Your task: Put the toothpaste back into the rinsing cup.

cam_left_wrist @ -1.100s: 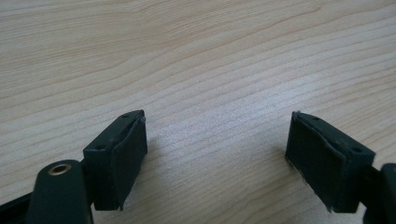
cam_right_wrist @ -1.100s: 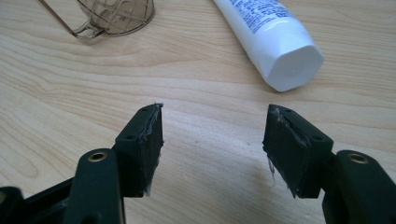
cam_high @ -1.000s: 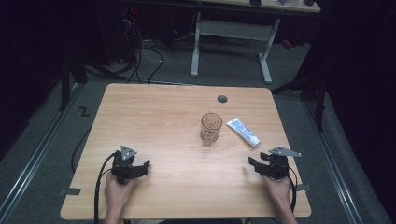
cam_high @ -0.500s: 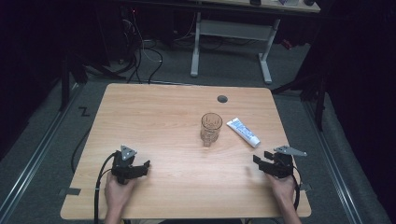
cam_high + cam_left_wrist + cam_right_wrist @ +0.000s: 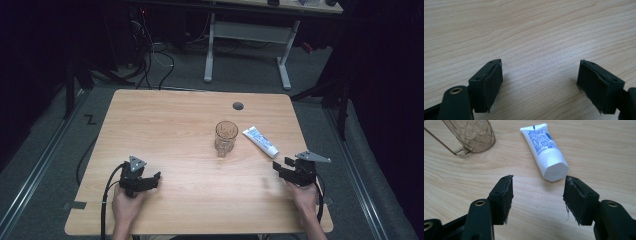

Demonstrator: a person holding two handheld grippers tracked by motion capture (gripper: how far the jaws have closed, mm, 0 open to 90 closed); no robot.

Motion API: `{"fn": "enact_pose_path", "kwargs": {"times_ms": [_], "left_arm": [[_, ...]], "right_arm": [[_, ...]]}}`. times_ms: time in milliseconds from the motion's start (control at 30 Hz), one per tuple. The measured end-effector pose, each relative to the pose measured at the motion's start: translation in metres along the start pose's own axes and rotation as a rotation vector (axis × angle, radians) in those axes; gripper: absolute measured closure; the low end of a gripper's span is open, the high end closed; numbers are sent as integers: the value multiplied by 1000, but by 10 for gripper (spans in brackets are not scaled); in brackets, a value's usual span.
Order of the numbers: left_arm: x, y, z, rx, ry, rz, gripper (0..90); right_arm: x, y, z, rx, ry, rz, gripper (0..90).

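1. The right tool points at the cap end of the toothpaste tube. Its jaws stand apart with nothing between them, after closing a little just now, probably to fit the width of the tube.
2. The tube lies flat on the table, near its right edge, beside the glass mug but not touching it, so the tool can reach the cap freely.
3. The mug stands upright, likely waiting to receive the tube.
4. The left tool rests low over bare wood, released and empty, well apart from both things; it seems to wait.
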State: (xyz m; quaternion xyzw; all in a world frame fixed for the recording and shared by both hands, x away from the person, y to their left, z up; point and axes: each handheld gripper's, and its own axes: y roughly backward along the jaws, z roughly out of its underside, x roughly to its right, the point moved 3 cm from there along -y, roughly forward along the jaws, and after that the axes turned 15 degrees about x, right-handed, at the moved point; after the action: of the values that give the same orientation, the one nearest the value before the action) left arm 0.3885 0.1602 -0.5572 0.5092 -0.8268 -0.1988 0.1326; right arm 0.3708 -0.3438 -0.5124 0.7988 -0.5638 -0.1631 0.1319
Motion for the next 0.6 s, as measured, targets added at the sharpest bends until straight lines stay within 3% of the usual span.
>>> {"fn": "enact_pose_path", "kwargs": {"times_ms": [600], "left_arm": [[0, 0, 0, 1, 1, 0, 207]], "right_arm": [[-2, -8, -23, 25, 30, -14, 408]]}}
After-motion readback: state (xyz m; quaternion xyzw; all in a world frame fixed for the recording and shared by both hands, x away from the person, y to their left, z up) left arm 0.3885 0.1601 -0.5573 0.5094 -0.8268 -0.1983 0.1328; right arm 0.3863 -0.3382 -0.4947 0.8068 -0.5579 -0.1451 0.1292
